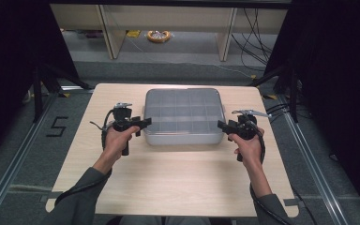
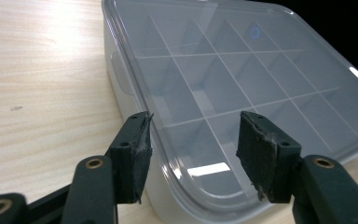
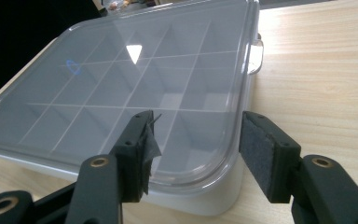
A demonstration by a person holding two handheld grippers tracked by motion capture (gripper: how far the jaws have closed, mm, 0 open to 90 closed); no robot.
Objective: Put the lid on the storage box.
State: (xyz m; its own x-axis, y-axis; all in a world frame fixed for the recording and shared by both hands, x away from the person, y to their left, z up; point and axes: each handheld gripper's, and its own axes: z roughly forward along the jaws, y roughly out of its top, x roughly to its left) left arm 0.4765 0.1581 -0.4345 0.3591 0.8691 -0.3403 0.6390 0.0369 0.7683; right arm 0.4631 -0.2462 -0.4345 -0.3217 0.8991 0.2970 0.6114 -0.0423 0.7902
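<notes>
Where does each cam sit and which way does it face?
High view: above the person's side, looking forward and down at table; forearms, left tongs, right tongs.
Left gripper view: on the left tongs, facing the lidded box.
Right gripper view: on the right tongs.
All share the box.

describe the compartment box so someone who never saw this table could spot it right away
On the light wooden table, look just past the middle, between the left gripper and right gripper. There sits a shallow, white, rounded-corner plastic box with a clear lid. A grid of dividers showing through the lid sets it apart.
</notes>
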